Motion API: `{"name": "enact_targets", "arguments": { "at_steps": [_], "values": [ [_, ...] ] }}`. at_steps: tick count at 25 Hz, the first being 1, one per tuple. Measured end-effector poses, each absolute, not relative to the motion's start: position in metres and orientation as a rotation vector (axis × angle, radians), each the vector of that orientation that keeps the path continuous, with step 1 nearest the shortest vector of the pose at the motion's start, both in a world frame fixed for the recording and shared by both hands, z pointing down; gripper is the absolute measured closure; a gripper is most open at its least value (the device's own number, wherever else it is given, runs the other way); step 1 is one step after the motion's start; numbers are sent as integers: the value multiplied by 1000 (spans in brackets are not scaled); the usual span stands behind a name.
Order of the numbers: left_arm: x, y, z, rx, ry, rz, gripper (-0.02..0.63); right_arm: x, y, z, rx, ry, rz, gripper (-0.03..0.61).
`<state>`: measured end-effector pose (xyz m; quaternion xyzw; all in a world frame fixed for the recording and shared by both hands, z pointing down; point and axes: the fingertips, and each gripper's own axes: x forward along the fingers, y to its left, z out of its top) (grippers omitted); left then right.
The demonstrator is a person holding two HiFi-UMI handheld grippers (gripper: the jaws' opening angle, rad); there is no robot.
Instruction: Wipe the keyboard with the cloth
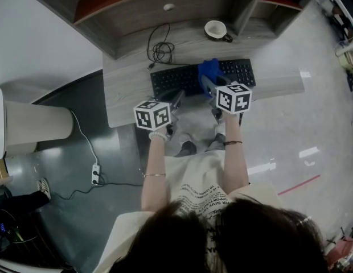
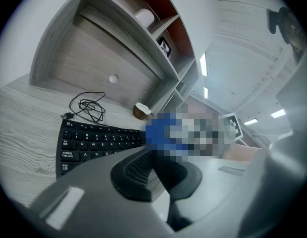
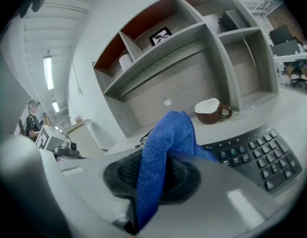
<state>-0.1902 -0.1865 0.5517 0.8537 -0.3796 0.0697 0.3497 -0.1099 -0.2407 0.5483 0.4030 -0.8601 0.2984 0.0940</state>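
Note:
A black keyboard point(image 1: 165, 79) lies across the grey wooden desk point(image 1: 125, 98). My right gripper point(image 1: 208, 83) is shut on a blue cloth point(image 1: 209, 68), which rests over the keyboard's middle right. In the right gripper view the cloth point(image 3: 161, 152) bulges up between the jaws, with the keyboard point(image 3: 252, 155) to its right. My left gripper point(image 1: 177, 100) hovers near the keyboard's front edge, its jaws pressed together with nothing between them. The left gripper view shows the keyboard point(image 2: 89, 143) ahead on the left; the cloth there is under a mosaic patch.
A brown and white mug point(image 1: 216, 30) stands behind the keyboard on the right, and a coiled black cable point(image 1: 160, 50) lies behind its left part. Shelves point(image 1: 136, 4) rise at the back of the desk. A power strip point(image 1: 95, 174) lies on the floor at the left.

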Motion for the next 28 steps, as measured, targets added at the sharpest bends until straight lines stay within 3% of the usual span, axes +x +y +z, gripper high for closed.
{"name": "enact_targets", "arguments": {
  "at_steps": [28],
  "values": [
    [-241,-182,556,2190,-1021,164,626,-167,-239,550,1135,-2574,874,526]
  ]
}}
